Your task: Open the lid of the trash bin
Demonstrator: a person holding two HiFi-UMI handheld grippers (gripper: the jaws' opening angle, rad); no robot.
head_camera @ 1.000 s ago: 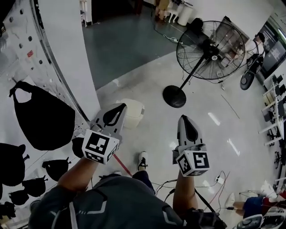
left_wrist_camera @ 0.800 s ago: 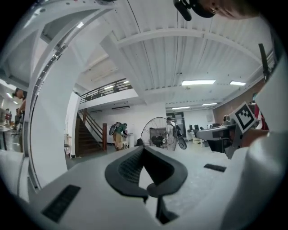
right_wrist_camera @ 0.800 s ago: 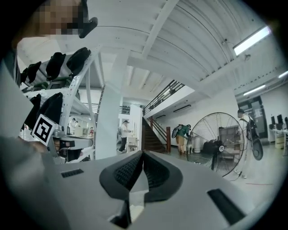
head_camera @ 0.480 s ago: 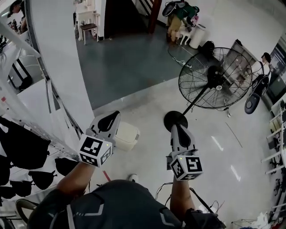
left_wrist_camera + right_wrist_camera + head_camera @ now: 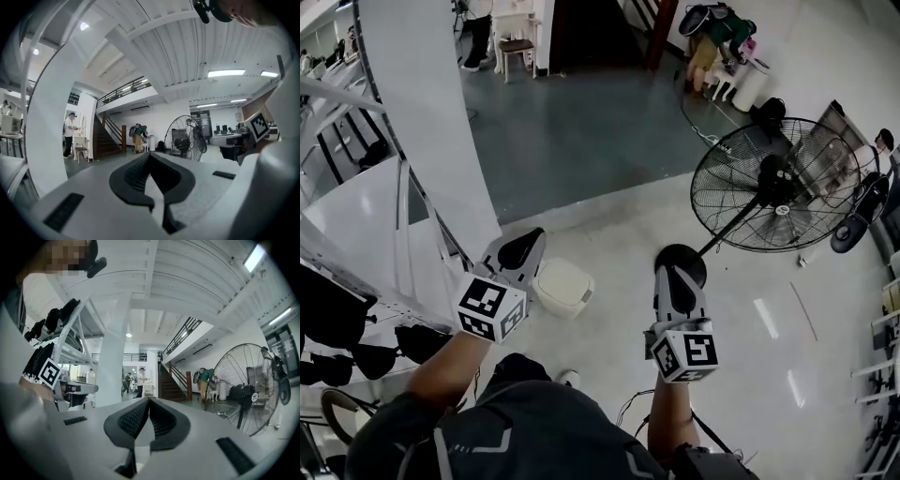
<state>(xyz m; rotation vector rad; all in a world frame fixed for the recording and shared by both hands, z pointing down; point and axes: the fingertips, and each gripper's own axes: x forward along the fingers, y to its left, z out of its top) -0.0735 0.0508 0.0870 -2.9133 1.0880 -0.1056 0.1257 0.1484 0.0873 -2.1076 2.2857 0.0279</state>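
— Which way does the trash bin (image 5: 563,287) run?
— Its long side lies roughly toward the standing fan's (image 5: 776,187) round base. I can't tell which side has the hinge.
— How does it look?
— Cream-white, rounded corners, lid down. It sits on the floor (image 5: 609,230), left of the fan's base.
— Counts?
— Two grippers, one bin, one fan. The left gripper (image 5: 525,247) is at the bin's edge away from the fan, claw together, empty. The right gripper (image 5: 673,277) is just before the fan's base, claw together, empty.
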